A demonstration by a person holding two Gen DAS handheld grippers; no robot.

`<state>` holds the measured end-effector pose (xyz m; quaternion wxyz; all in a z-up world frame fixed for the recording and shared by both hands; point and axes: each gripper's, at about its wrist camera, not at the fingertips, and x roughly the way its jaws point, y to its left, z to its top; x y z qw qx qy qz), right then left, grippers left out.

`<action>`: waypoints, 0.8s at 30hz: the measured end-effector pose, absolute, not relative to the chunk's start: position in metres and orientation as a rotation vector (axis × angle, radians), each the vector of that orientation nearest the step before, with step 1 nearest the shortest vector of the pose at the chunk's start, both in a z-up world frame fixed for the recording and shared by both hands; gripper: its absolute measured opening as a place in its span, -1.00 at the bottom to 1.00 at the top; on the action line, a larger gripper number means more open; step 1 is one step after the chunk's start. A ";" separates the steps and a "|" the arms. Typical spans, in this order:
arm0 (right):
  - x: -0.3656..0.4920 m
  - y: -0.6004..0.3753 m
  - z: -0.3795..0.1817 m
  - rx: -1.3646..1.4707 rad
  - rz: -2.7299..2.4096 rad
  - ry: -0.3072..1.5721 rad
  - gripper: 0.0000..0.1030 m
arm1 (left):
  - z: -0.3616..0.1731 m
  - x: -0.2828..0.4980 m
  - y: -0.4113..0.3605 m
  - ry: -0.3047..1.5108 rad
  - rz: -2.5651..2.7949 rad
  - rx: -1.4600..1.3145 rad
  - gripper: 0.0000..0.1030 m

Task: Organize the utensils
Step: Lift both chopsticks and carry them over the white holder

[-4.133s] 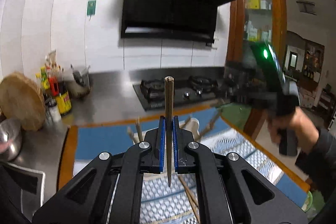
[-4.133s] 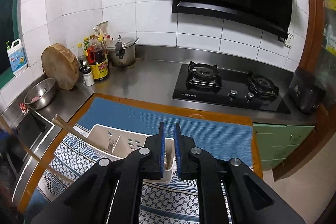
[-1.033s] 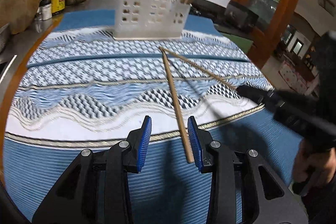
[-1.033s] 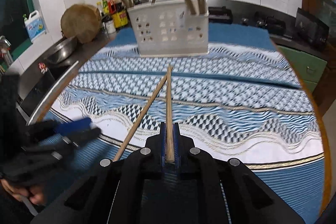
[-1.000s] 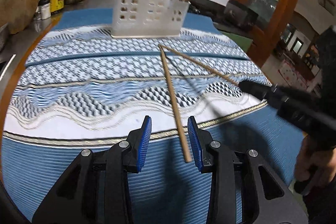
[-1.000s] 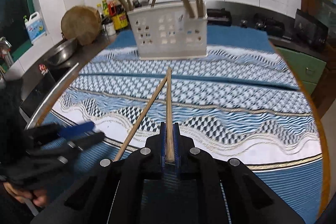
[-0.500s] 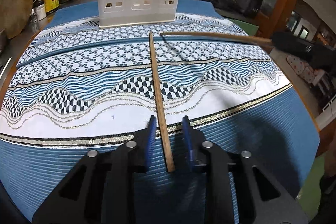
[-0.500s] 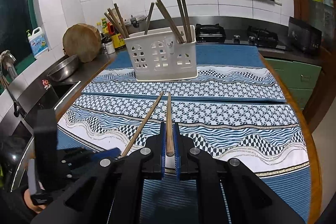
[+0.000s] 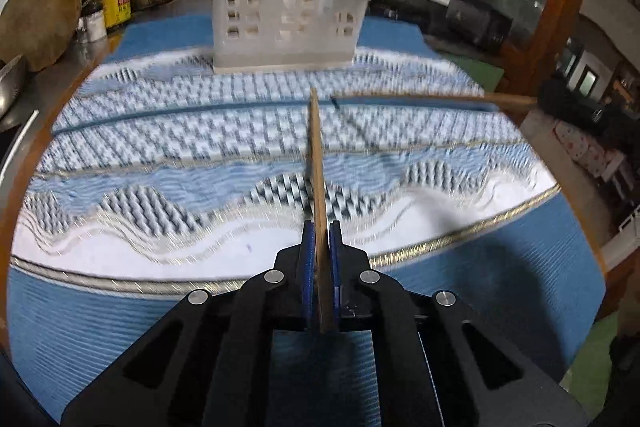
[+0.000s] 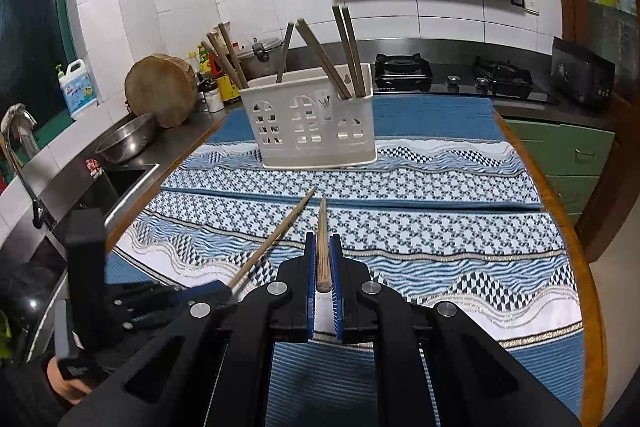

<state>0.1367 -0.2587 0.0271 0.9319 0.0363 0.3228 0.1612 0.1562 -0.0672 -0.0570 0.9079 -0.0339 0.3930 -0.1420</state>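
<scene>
While chopsticks stay gripped, yellow bottle [image 9: 117,4] label unreadable.

The left wrist view is motion-blurred: the patterned cloth [image 9: 200,147] smears into streaks. At twelve o'clock, the chopsticks in the white holder [image 9: 284,15] are cropped by the top edge.

left tool [image 9: 320,239]: just clamped, angled down | right tool [image 10: 322,247]: clamped, angled down
</scene>
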 end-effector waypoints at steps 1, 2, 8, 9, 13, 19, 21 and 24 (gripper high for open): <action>0.139 -0.260 0.033 0.074 0.333 0.654 -0.87 | -0.052 0.156 -0.065 0.796 -0.296 -0.078 -0.90; 0.140 -0.261 0.037 0.072 0.334 0.649 -0.87 | -0.044 0.156 -0.060 0.771 -0.300 -0.092 -0.90; 0.155 -0.263 0.069 0.063 0.364 0.624 -0.87 | -0.013 0.163 -0.047 0.653 -0.307 -0.114 -0.90; 0.158 -0.263 0.072 0.064 0.369 0.625 -0.87 | -0.009 0.164 -0.046 0.637 -0.306 -0.116 -0.90; 0.172 -0.263 0.088 0.057 0.378 0.626 -0.87 | 0.000 0.171 -0.042 0.586 -0.311 -0.112 -0.90; 0.202 -0.262 0.111 0.014 0.357 0.626 -0.87 | 0.012 0.181 -0.040 0.541 -0.330 -0.099 -0.90; 0.212 -0.264 0.120 0.014 0.351 0.620 -0.87 | 0.017 0.186 -0.039 0.537 -0.335 -0.091 -0.90; 0.227 -0.265 0.139 -0.008 0.323 0.589 -0.87 | 0.025 0.192 -0.037 0.528 -0.345 -0.085 -0.90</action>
